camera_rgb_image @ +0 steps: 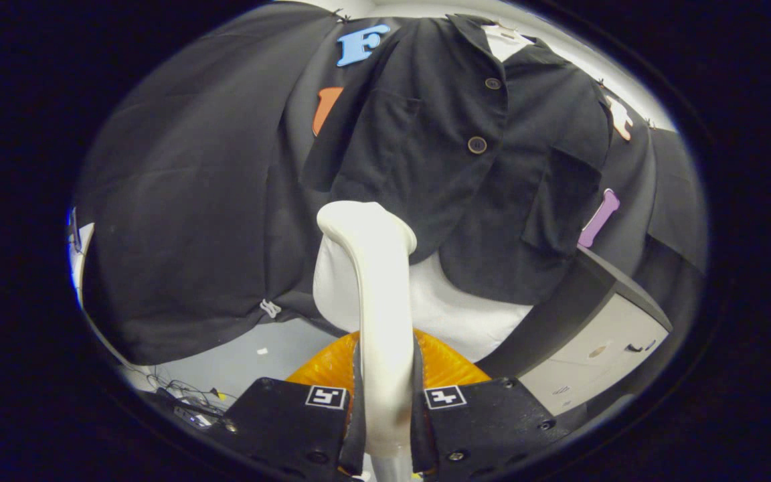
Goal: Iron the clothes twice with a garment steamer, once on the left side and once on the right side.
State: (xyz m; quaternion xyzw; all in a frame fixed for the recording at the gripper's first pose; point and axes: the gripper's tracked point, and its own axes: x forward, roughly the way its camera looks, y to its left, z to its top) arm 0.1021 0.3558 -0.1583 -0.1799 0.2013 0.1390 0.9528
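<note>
Gripper point(385, 402) | both fingers clamped on white steamer point(375, 281) handle | steamer head just below dark buttoned shirt point(466, 154) hem | grey cabinet point(600, 348) beside shirt

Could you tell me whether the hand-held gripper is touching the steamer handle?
Touching: the gripper view shows both fingers of the hand-held gripper pressed against the white steamer handle between them.

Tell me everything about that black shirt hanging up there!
The black shirt hangs just beyond the gripper, whose fingers are shut on the white steamer. It looks like soft cloth, with a collar, two dark buttons done up and a pocket on each side. The steamer's head sits by its lower hem, near the middle.
</note>
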